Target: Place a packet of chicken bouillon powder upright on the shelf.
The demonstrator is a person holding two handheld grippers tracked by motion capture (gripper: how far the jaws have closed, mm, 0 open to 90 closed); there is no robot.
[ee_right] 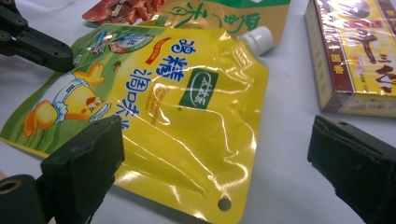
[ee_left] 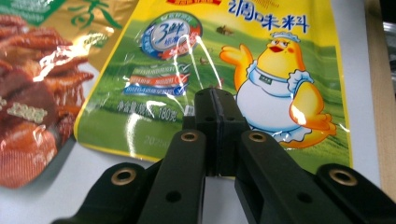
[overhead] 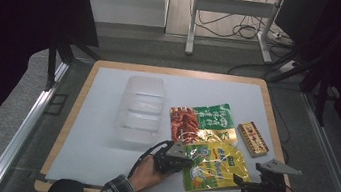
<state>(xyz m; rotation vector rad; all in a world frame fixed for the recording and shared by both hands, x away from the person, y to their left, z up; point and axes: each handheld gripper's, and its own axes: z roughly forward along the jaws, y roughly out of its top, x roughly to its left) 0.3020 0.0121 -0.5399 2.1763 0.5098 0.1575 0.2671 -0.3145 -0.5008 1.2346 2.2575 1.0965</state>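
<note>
A yellow-green spouted seasoning pouch (overhead: pixel 216 165) with a cartoon chicken lies flat near the board's front edge. My left gripper (overhead: pixel 188 162) is at its left edge. In the left gripper view its jaws (ee_left: pixel 215 95) are pressed together with their tips over the pouch (ee_left: pixel 233 60); I cannot tell whether any film is pinched. In the right gripper view that gripper (ee_right: pixel 67 56) touches the pouch's far side. My right gripper (overhead: pixel 239 184) stands open at the pouch's right front corner. Its jaws (ee_right: pixel 215 135) are spread wide to either side of the pouch (ee_right: pixel 187 107), apart from it.
A red and green snack bag (overhead: pixel 200 120) lies just behind the pouch, partly under it. A wrapped yellow and red box (overhead: pixel 252 139) sits to the right. A clear plastic container (overhead: pixel 141 112) stands at the middle left of the white board (overhead: pixel 100 116).
</note>
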